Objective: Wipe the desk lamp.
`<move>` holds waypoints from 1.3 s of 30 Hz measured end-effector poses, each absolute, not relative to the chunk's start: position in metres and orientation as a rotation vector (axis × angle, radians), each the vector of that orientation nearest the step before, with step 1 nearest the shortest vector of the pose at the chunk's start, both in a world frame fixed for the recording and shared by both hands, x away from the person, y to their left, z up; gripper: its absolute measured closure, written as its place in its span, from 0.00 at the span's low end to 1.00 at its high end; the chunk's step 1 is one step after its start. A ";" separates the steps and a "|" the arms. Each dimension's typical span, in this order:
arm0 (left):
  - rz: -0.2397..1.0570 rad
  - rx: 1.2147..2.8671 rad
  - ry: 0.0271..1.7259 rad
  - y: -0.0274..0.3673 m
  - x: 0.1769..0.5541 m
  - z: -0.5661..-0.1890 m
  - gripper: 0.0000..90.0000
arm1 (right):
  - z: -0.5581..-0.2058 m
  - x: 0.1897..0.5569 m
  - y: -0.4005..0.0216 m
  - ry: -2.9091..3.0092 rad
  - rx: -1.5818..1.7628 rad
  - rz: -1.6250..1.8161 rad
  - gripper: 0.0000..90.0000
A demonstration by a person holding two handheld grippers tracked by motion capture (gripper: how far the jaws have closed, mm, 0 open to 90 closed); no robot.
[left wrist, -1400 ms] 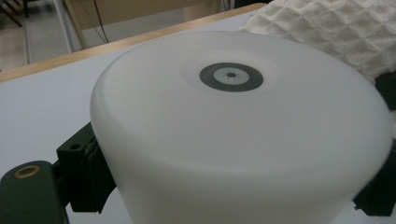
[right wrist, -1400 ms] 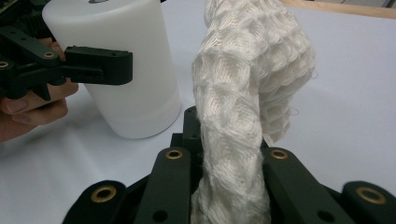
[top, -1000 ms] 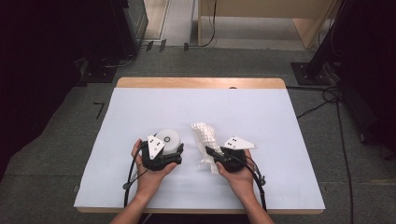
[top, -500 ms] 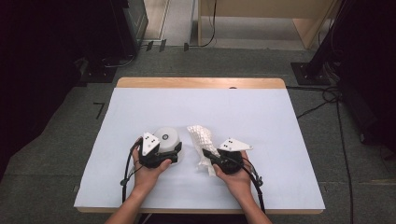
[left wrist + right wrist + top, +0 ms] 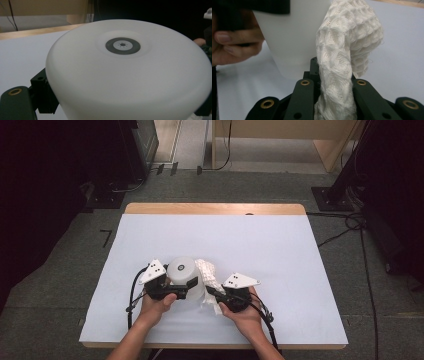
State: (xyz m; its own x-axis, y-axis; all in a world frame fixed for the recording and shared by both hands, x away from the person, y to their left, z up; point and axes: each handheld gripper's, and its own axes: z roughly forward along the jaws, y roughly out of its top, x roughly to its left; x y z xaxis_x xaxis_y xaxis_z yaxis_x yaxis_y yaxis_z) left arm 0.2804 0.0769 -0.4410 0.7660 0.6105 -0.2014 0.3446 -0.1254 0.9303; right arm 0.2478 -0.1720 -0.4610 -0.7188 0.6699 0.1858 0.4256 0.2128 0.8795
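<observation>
A white cup [image 5: 181,269] is held off the table with its ringed base [image 5: 122,45] turned up. My left gripper [image 5: 186,285] is shut on it near the rim. Its jaws have just been closing with the cup [image 5: 125,72] between them. My right gripper [image 5: 214,293] is shut on a white waffle-weave cloth [image 5: 206,270]. The cloth [image 5: 344,57] rises in a twisted roll from between the right gripper's [image 5: 332,83] jaws and leans against the cup's side [image 5: 292,37]. A thumb and fingers of the left hand [image 5: 234,47] show beside the cup.
A white sheet [image 5: 250,240] covers the table, with a wooden edge [image 5: 215,208] at the far side. Dark cabinets and cables stand on the floor beyond. Both forearms come in at the near edge.
The right gripper has carried the cloth to the left until it touches the cup. The left gripper has closed on the cup and lifted it slightly.
</observation>
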 end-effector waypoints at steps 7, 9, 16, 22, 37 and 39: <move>0.229 1.804 0.688 0.068 0.279 -0.445 0.10 | -0.446 0.245 -0.179 2.195 0.999 1.566 0.88; 0.239 1.830 0.672 0.064 0.277 -0.446 0.10 | -0.444 0.245 -0.180 2.186 0.995 1.574 0.88; 0.254 1.854 0.667 0.061 0.277 -0.448 0.10 | -0.436 0.242 -0.185 2.155 0.956 1.612 0.88; 0.237 1.796 0.701 0.072 0.280 -0.443 0.10 | -0.455 0.246 -0.175 2.247 0.978 1.530 0.88; 0.242 1.857 0.654 0.060 0.277 -0.448 0.10 | -0.443 0.246 -0.182 2.195 0.968 1.565 0.88; 0.248 1.863 0.653 0.057 0.276 -0.449 0.10 | -0.441 0.246 -0.185 2.183 0.975 1.580 0.88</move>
